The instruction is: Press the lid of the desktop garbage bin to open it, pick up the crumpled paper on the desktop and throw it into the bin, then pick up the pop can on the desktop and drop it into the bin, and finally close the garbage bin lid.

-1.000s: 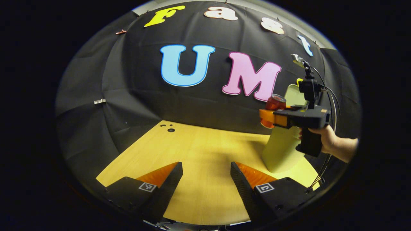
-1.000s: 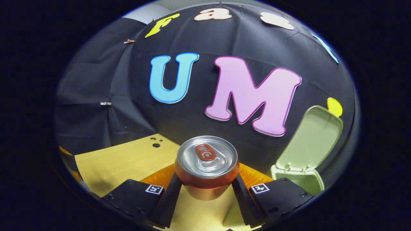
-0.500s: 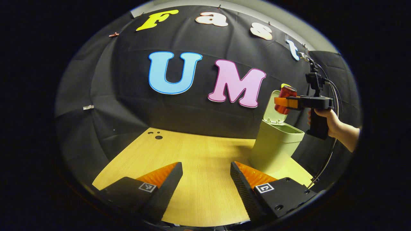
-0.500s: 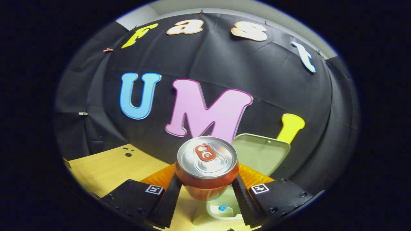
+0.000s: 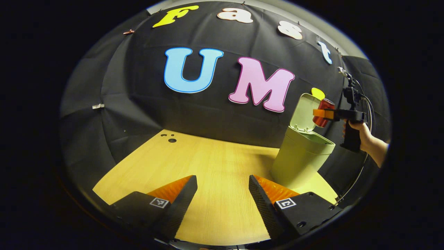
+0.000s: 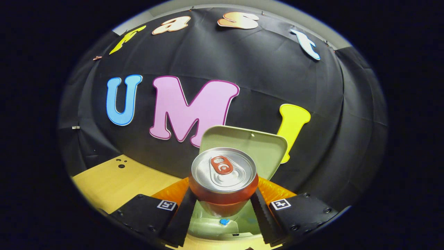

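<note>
Hand-held gripper [image 5: 223, 201], square coded tags on both finger mounts, serrated pads, possibly black cables

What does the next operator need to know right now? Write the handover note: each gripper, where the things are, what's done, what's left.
Right gripper: shut on the can, held upright above the open bin; in the right gripper view the bin's mouth lies directly below the can.
Left gripper: open, holding nothing, low over the table.
Bin: stands at the table's far right, lid swung up.
Done: lid opened, can picked up and carried over the bin. The paper isn't on the visible tabletop; whether it lies in the bin cannot be told.
Left: release the can into the bin, then close the lid.
</note>
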The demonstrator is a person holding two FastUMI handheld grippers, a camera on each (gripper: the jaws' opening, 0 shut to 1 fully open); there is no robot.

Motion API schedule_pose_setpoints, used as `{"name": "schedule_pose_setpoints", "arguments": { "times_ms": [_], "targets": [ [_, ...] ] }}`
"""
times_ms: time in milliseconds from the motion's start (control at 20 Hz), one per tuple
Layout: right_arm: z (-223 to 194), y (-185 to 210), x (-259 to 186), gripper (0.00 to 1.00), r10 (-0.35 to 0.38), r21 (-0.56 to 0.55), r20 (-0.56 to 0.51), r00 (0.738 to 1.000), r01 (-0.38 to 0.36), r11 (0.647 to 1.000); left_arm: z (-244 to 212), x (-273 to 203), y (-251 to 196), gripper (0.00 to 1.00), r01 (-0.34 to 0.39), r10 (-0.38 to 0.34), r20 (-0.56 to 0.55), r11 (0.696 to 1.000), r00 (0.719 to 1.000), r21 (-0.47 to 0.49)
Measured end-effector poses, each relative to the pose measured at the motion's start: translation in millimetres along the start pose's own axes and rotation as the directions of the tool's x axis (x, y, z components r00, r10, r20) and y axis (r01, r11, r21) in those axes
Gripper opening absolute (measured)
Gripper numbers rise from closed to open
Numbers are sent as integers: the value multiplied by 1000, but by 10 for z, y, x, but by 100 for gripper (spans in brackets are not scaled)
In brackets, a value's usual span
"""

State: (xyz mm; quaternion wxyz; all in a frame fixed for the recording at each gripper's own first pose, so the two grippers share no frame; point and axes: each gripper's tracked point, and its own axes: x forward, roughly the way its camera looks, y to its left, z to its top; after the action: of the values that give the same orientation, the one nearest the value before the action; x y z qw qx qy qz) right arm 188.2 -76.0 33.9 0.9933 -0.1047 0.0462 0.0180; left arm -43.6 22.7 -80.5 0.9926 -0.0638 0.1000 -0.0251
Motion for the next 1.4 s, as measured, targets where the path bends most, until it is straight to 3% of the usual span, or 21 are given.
{"name": "schedule_pose_setpoints", "arguments": {
  "times_ms": [550,700,750,950,1400],
  "targets": [
    [-677,-36,306,84,48,24,-112,993,-45,999,-219,157,-93,96,-88,86,-76,996,993,-21],
    [-723,20,316,88,59,16,-115,992,-57,998,-223,189,-76,96,-99,97,-77,995,992,-23],
    [-719,27,296,95,62,14,-109,992,-61,998,-225,193,-72,96,-100,98,-80,995,992,-22],
    [-547,25,235,98,58,30,-67,996,-57,998,-237,225,-42,96,-104,102,-86,995,991,-14],
    [420,-15,-92,97,83,90,73,994,-89,992,-286,253,25,96,-121,118,-98,992,988,-28]
  ]
}}
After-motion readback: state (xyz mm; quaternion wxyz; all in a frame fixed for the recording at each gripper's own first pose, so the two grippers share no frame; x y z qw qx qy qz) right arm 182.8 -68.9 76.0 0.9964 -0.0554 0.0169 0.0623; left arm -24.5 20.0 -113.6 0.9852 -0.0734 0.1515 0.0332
